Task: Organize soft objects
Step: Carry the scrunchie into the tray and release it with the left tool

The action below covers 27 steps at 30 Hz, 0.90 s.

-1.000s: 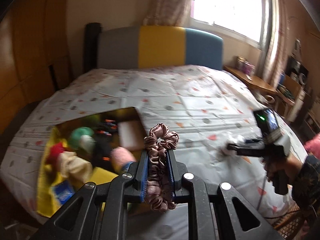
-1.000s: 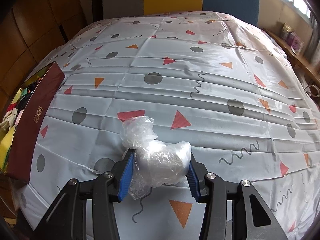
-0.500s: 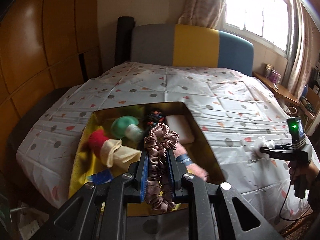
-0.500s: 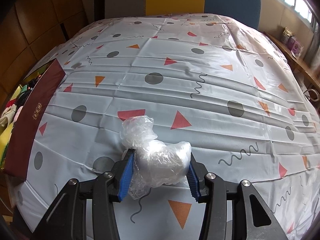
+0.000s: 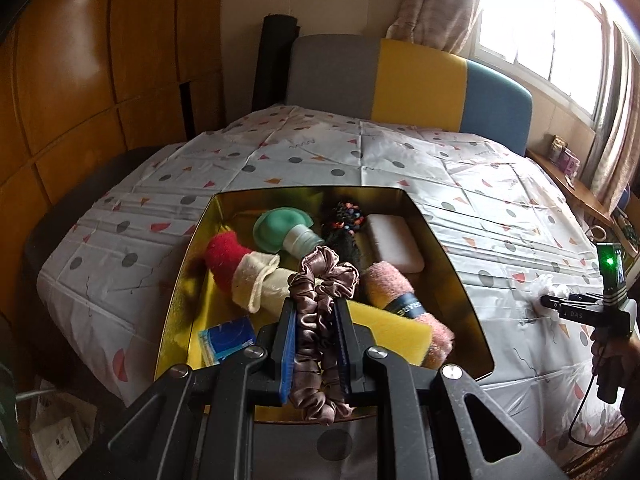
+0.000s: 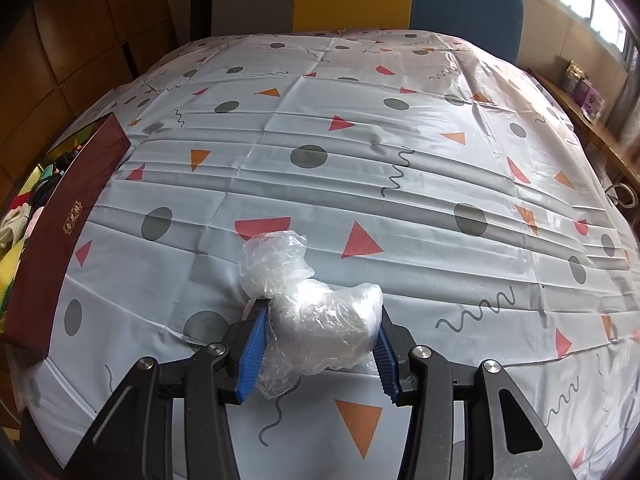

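Over gold-lined box (image 5: 180,280) at bed's (image 5: 360,160) near-left edge: left claw (image 5: 316,344) clamped on mauve satin scrunchie (image 5: 320,300), hanging above sponge, rolled towels, other soft items inside. Scrunchie likely light, slick, floppy; mid-band pinch suits it. Well apart on patterned sheet, right claw (image 6: 318,344) squeezes crumpled clear plastic bag (image 6: 312,300). Bag looks airy, springy, slippery; bunched middle probably gives best hold.

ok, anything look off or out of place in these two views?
Nothing damaged or spilled. The box on the bed is a loose jumble: towel roll, sponge and sock overlap at angles. The left gripper holds a scrunchie, the right gripper a plastic wad.
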{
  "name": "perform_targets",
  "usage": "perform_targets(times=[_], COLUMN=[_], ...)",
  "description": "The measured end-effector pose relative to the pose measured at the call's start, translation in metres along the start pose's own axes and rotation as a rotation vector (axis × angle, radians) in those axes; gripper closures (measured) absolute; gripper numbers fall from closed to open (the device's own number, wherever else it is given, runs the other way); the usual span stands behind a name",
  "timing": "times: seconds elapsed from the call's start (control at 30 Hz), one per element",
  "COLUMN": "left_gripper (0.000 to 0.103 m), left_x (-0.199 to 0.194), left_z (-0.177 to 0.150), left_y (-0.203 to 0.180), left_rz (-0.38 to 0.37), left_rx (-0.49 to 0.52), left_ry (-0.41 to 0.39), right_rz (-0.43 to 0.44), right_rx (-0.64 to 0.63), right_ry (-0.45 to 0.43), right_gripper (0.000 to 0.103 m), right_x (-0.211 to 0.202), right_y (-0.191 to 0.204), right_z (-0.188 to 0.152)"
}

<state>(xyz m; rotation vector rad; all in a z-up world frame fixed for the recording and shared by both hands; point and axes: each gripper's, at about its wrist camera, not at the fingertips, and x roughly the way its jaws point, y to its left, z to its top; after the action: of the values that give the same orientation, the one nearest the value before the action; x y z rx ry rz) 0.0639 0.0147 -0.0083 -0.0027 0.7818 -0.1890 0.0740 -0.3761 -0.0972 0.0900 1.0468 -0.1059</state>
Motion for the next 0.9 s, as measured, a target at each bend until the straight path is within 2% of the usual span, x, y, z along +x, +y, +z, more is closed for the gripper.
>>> perform_targets(times=[0.13, 0.27, 0.4, 0.47, 0.63, 0.8, 0.9], left_gripper=[0.087, 0.087, 0.087, 0.087, 0.085, 0.072, 0.070], left_x=[0.000, -0.001, 0.002, 0.006, 0.029, 0.062, 0.073], left_z=[-0.002, -0.004, -0.007, -0.008, -0.005, -0.002, -0.006], left_y=[0.027, 0.067, 0.093, 0.095, 0.085, 0.082, 0.081], left_rz=[0.002, -0.010, -0.015, -0.014, -0.075, -0.067, -0.059], left_rx=[-0.075, -0.211, -0.292, -0.300, -0.326, -0.382, -0.389], left_ry=[0.018, 0.038, 0.058, 0.067, 0.106, 0.175, 0.210], right_rz=[-0.004, -0.007, -0.013, -0.016, -0.019, -0.020, -0.020], right_rx=[-0.008, -0.012, -0.018, -0.023, -0.026, -0.029, -0.029], right_ry=[0.000, -0.001, 0.000, 0.000, 0.001, 0.001, 0.000], right_gripper=[0.055, 0.055, 0.055, 0.055, 0.055, 0.055, 0.055], right_x=[0.000, 0.000, -0.001, -0.001, -0.001, 0.000, 0.000], right_y=[0.000, 0.000, 0.001, 0.001, 0.002, 0.002, 0.002], right_z=[0.000, 0.000, 0.000, 0.001, 0.001, 0.001, 0.001])
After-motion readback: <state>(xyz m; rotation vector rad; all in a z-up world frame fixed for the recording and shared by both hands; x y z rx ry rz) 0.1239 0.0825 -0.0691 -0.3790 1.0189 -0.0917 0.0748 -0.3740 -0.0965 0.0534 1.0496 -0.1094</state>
